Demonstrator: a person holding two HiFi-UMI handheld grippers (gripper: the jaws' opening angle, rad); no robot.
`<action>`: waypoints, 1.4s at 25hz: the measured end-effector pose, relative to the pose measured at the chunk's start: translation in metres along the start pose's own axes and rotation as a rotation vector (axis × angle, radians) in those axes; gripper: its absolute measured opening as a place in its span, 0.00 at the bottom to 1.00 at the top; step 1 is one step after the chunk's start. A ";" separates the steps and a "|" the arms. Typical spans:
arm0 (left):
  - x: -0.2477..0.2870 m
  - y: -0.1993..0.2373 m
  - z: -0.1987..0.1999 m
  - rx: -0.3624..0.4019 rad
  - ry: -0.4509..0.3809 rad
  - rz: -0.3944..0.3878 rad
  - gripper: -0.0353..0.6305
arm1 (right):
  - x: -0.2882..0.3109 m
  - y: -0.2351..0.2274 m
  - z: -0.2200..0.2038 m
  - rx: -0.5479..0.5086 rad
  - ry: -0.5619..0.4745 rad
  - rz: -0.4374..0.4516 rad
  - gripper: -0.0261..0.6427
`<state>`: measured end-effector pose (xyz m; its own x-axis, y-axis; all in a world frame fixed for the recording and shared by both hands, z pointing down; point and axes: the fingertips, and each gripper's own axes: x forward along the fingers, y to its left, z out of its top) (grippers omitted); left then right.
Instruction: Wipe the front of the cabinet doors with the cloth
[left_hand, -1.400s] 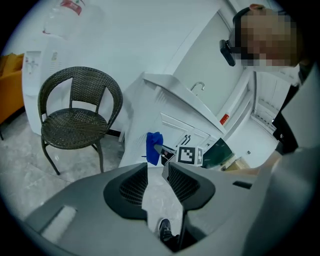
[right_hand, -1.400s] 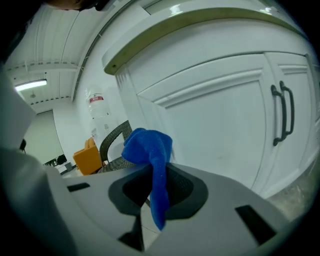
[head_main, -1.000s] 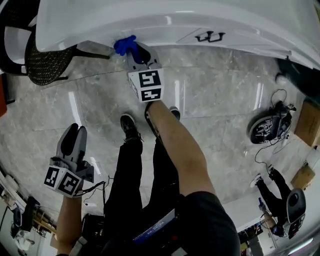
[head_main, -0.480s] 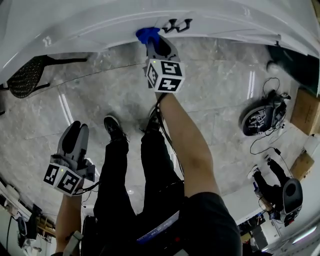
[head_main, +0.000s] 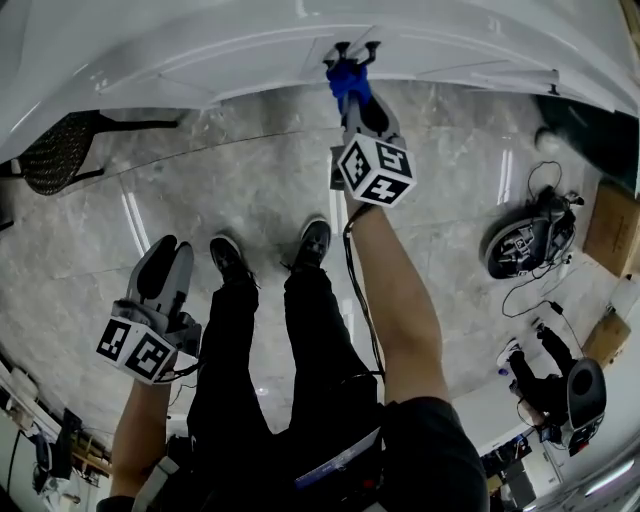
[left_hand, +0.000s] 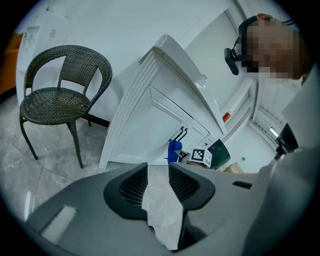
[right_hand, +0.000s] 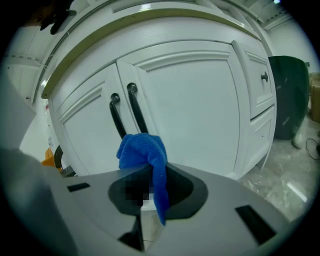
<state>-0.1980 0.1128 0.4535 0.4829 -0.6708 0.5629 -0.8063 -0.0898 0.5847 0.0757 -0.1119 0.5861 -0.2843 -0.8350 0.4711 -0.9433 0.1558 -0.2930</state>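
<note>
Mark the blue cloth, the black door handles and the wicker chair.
blue cloth (right_hand: 142, 150): right gripper view, bunched upper part.
black door handles (right_hand: 136, 110): right gripper view, shaft of the right one.
wicker chair (left_hand: 52, 102): left gripper view, woven seat.

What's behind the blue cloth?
Behind the blue cloth are the white cabinet doors and their black handles. The cloth covers the handles' lower ends, so where they join the doors cannot be seen.
</note>
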 end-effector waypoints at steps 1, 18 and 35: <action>-0.003 0.001 0.000 -0.001 -0.006 -0.001 0.25 | -0.004 0.006 -0.001 -0.001 0.000 0.009 0.12; -0.102 0.092 0.000 -0.037 -0.126 0.132 0.25 | 0.035 0.294 -0.109 -0.145 0.097 0.477 0.12; -0.028 0.107 0.004 -0.005 -0.135 0.104 0.25 | 0.089 0.179 -0.097 -0.241 0.099 0.361 0.12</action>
<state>-0.2994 0.1192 0.4976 0.3462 -0.7692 0.5371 -0.8479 -0.0115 0.5300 -0.1349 -0.1076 0.6564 -0.6066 -0.6519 0.4550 -0.7903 0.5565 -0.2563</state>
